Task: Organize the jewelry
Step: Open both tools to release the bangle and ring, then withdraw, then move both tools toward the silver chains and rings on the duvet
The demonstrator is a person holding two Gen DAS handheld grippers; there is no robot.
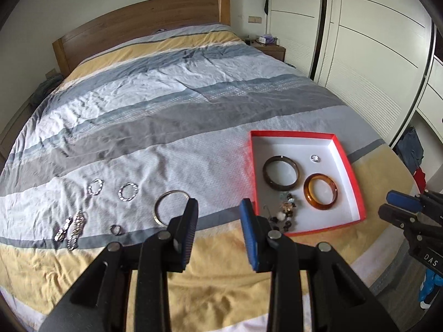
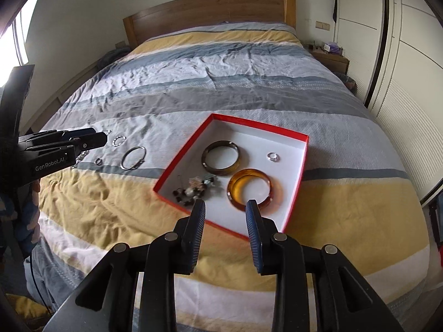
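both grippers hover over the bed (image 1: pixel 193 105) with jaws spread, holding nothing: left gripper (image 1: pixel 218 207) near the silver bangle (image 1: pixel 170 206) by the foot edge, right gripper (image 2: pixel 225 207) over the red box (image 2: pixel 297 182) holding the amber bangle (image 2: pixel 253 191).

soft daylight fills the room, even and a little flat. in the right wrist view a window (image 2: pixel 15 33) at the far left edge is blown out to plain white, so light comes from that side. shadows on the bedspread (image 1: pixel 155 116) are faint, mostly in the wrinkles. a reddish glow spills onto the cloth beside the red box (image 1: pixel 349 163). both views bend hard toward their rims, curving the wardrobe doors (image 2: pixel 401 55), and the corners go black. the nearest gripper parts look slightly soft, and the small jewelry shows little fine detail.
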